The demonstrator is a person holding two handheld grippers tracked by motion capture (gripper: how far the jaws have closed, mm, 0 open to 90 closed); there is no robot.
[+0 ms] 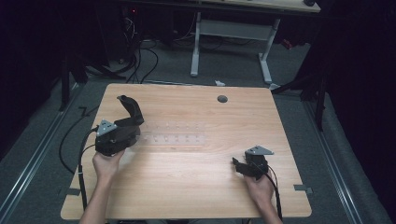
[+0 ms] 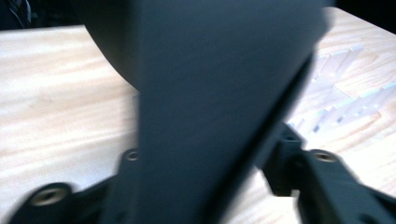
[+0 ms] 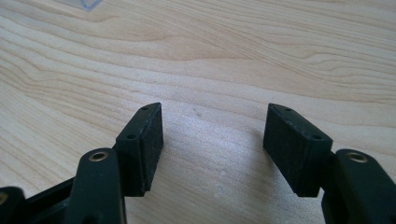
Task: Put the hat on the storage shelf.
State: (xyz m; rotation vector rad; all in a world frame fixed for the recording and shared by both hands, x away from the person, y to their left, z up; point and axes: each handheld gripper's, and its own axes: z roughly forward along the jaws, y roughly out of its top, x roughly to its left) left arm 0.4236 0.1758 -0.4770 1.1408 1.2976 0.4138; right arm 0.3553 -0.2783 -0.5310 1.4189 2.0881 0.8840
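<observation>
The left gripper (image 1: pixel 127 108) is pinching a big black piece (image 2: pixel 210 93) above the wooden worktop (image 1: pixel 187 186). The right gripper (image 3: pixel 212 140) is sitting low over the worktop, its jaws spread wide apart.

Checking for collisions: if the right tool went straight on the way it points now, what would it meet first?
Most likely just the bare wooden table: the right tool, jaws apart with nothing between, angles down at it. A clear plastic corner lies farther ahead.
</observation>
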